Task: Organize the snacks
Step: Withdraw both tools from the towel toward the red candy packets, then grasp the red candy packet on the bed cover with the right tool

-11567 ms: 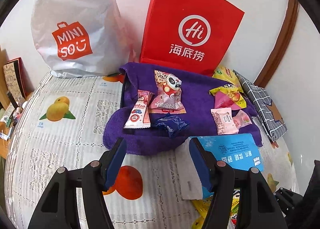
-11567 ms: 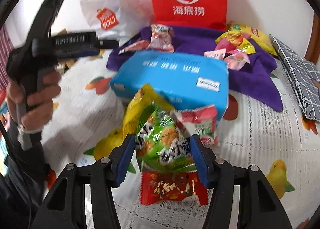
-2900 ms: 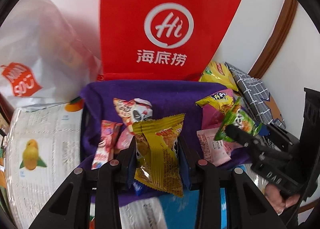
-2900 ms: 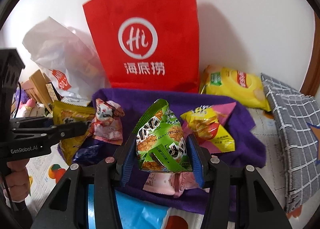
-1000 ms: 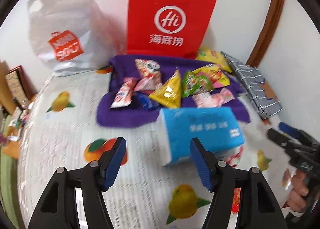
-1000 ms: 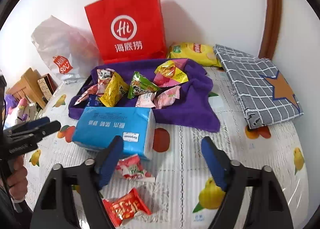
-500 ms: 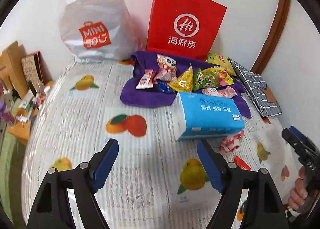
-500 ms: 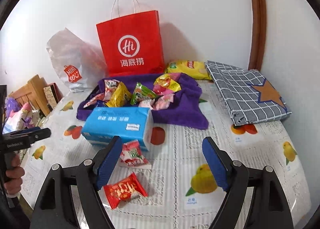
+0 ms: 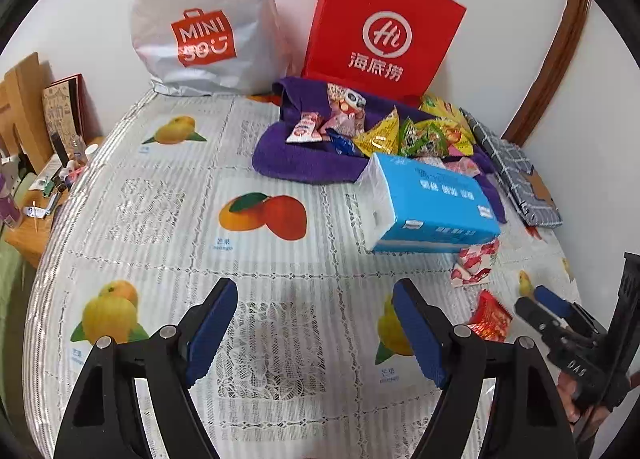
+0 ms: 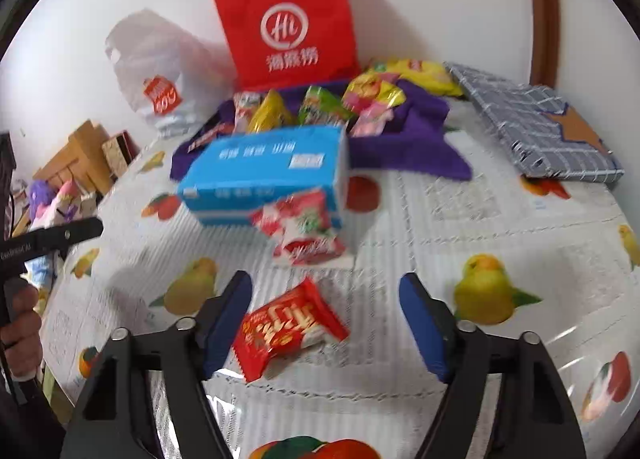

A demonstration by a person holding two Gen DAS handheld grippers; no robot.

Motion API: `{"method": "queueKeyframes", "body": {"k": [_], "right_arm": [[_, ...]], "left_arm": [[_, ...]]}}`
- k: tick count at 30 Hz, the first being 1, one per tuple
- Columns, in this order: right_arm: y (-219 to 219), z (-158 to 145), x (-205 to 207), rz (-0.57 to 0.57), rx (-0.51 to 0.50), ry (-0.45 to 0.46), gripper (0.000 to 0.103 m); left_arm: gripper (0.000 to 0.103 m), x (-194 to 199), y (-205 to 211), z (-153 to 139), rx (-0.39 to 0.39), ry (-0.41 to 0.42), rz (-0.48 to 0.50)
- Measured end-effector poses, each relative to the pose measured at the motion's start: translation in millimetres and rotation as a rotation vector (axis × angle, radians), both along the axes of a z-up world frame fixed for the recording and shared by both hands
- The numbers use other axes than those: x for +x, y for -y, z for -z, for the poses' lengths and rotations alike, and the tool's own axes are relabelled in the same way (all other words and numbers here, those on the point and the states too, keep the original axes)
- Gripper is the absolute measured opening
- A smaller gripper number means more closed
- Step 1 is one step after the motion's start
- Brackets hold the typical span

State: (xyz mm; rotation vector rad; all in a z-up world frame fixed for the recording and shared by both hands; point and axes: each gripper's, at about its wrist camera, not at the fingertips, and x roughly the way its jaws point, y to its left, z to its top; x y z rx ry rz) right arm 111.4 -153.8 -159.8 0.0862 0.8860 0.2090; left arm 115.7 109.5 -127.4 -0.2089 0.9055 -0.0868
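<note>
A purple towel (image 9: 288, 163) at the back of the fruit-print tablecloth holds several snack packets. In front of it lies a blue tissue pack (image 9: 432, 199), with a red-and-white packet (image 10: 304, 231) against its near side. My right gripper (image 10: 324, 291) hangs low over a red snack packet (image 10: 288, 329). The packet lies between the jaws, close to the left pad (image 10: 228, 319) and well clear of the right one, and the jaws are closing. My left gripper (image 9: 312, 311) stands open over bare tablecloth with nothing between its fingers.
A red paper bag (image 9: 380, 27) and a white plastic bag (image 9: 200, 19) stand against the wall. A grey checked cloth (image 10: 540, 131) and a yellow chip bag (image 10: 416, 75) lie at the back right. A cluttered wooden side table (image 9: 40, 179) stands left of the table's edge.
Both grippers let go of their packets on the towel and drew back. The right one has since sunk towards the red packet, its jaws narrowing around it. The left one has opened wider.
</note>
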Motion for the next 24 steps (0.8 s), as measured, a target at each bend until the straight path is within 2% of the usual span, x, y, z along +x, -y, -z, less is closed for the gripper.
{"method": "queueKeyframes", "body": {"k": [6,11,17,24], "right_arm": [[-8,18,-6,-0.001,-0.006,-0.095,0.061],[-8,25,-18,-0.014,0.073,-0.167,0.061],[-18,26,-18,-0.030,0.137,-0.174,0.061],[-23,29,2,0.004,0.156,-0.167,0.065]], "left_arm": [[0.078,6,9,10,0.022,-0.013,0.025],[0.078,12,16,17,0.041,-0.016,0.053],[0.079,15,20,22,0.037,-0.029,0.081],[0.079,13,13,30,0.025,-0.050,0.091]]}}
